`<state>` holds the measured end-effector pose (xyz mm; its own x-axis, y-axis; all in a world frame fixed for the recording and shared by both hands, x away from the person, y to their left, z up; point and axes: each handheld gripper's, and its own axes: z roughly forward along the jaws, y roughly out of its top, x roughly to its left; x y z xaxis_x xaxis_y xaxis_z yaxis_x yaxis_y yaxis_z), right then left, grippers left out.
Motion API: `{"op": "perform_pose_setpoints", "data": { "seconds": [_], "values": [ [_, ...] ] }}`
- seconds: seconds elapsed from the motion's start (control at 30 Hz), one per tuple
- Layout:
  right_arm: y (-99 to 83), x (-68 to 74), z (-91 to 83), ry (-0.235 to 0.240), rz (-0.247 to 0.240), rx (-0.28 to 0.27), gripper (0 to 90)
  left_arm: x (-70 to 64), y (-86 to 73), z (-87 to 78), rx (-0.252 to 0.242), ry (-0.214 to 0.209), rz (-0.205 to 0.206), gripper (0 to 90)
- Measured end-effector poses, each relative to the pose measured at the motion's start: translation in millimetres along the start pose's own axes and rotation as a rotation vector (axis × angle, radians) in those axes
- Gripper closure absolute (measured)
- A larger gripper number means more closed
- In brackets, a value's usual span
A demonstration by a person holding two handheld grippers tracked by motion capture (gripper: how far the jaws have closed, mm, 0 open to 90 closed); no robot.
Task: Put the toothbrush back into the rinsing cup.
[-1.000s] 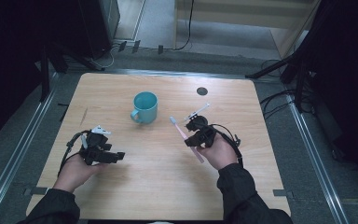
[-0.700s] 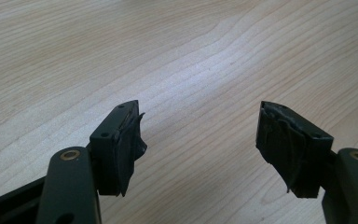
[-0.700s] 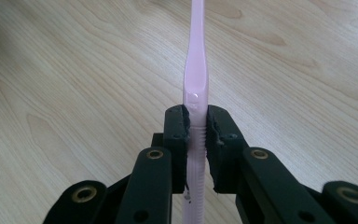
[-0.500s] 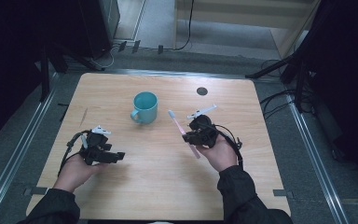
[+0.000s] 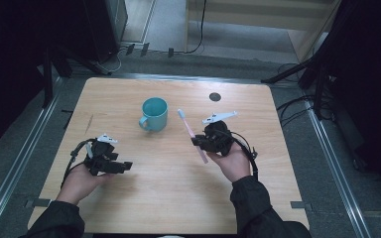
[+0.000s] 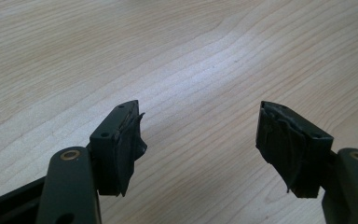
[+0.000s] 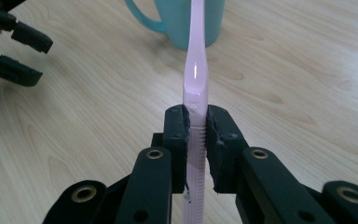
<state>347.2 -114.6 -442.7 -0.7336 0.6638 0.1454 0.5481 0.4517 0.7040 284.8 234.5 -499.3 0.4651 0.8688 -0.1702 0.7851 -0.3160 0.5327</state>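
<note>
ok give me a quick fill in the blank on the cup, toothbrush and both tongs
1. The right tongs are shut on the ____.
2. The left tongs are ____ and hold nothing.
3. The toothbrush handle is ____ in colour.
4. The mug stands ____ on the table.

Missing words: toothbrush; open; pink; upright

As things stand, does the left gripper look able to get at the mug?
Probably yes. The left gripper is open and holds nothing, and bare table lies between it and the mug. The right gripper, shut on the toothbrush, sits on the mug's other side.
</note>
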Motion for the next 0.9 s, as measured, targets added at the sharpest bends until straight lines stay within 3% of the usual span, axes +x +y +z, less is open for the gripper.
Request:
{"op": "perform_pose_setpoints", "data": {
  "seconds": [0.47, 0.63, 0.9],
  "values": [
    [1.1, -0.6, 2.2, 0.006, 0.000, -0.114, 79.5, 3.7, -3.3, -2.4, 0.002, 0.008, -0.006, 31.1],
    [2.9, -2.2, 2.7, 0.013, 0.023, -0.138, 79.5, 3.8, -5.1, -3.1, -0.001, 0.009, -0.018, 31.1],
    [8.2, 0.7, 0.7, 0.004, -0.002, -0.195, 79.3, 4.1, -7.7, -5.2, -0.006, 0.015, -0.027, 31.1]
  ]
}}
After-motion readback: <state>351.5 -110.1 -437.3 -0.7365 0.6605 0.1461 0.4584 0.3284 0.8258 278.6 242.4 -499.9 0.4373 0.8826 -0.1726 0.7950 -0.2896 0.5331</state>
